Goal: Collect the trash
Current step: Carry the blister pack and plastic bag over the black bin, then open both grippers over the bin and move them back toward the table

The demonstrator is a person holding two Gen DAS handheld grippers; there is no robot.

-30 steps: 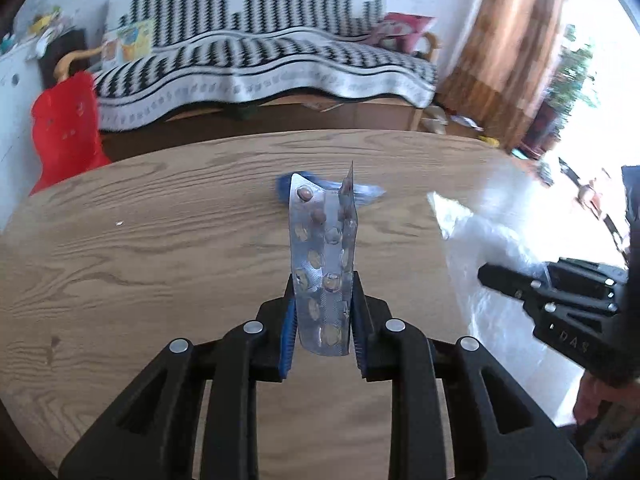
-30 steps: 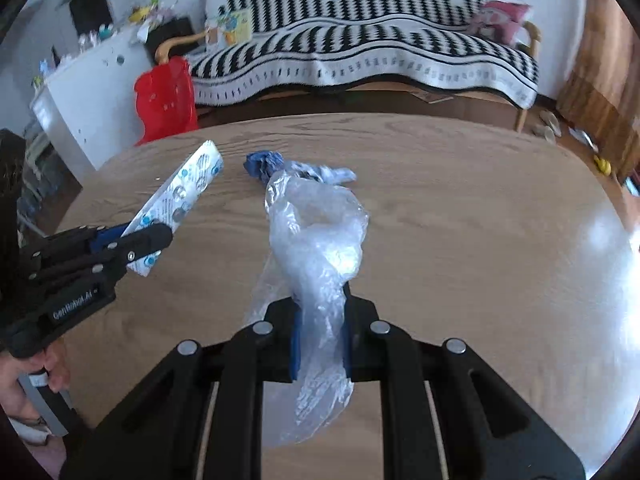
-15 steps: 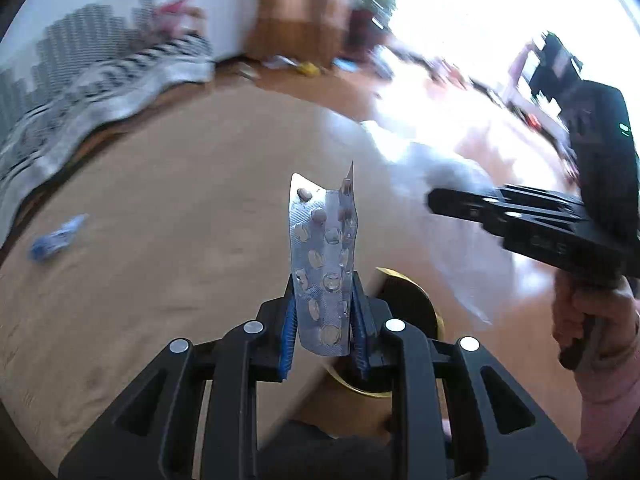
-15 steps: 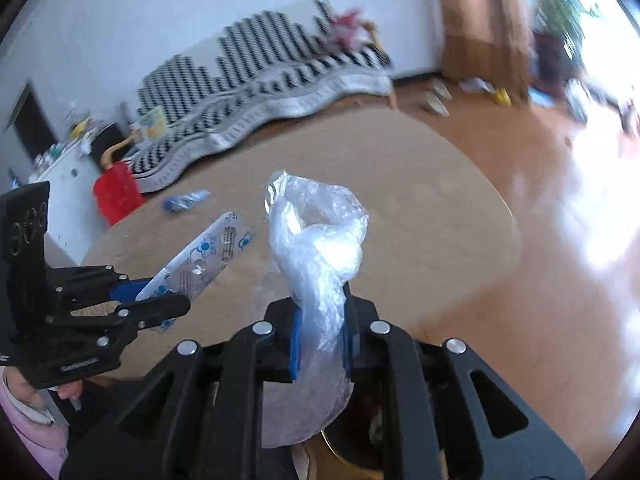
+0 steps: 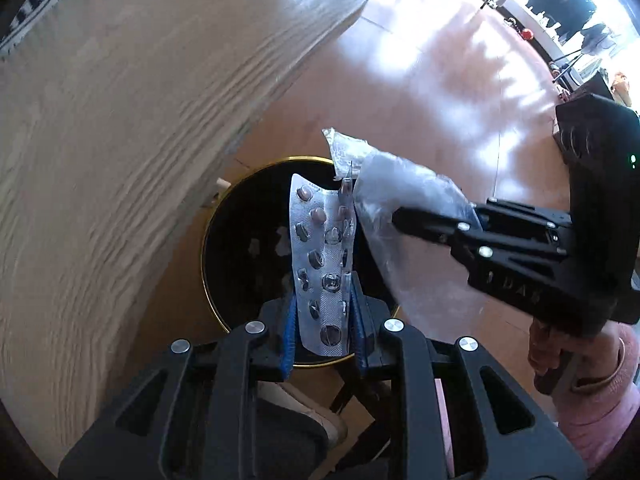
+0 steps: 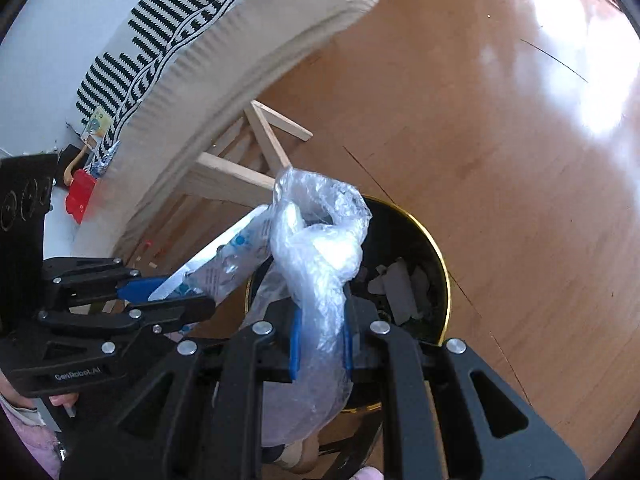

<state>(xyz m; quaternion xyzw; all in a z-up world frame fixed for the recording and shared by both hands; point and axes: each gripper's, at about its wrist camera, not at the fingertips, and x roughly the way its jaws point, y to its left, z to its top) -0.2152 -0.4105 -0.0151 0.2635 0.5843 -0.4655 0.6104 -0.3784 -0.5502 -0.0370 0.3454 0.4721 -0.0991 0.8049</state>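
My left gripper [image 5: 323,330] is shut on a silver pill blister pack [image 5: 322,260] and holds it above a black trash bin with a gold rim [image 5: 206,248] on the floor. My right gripper [image 6: 320,344] is shut on a crumpled clear plastic bag [image 6: 320,248], also above the bin [image 6: 444,276]. In the left wrist view the right gripper [image 5: 404,216] comes in from the right with the bag [image 5: 400,192] beside the blister pack. In the right wrist view the left gripper [image 6: 188,292] is at the left with the blister pack [image 6: 224,256]. Paper scraps [image 6: 396,284] lie in the bin.
The round wooden table [image 5: 120,120] is to the left of the bin, its edge [image 6: 224,60] and wooden legs [image 6: 240,176] close by. A striped sofa [image 6: 160,40] and a red object [image 6: 80,196] stand beyond. Wood floor [image 6: 500,120] spreads to the right.
Both grippers have swung from over the table down and to the right, and now hold the blister pack and the plastic bag above the bin.
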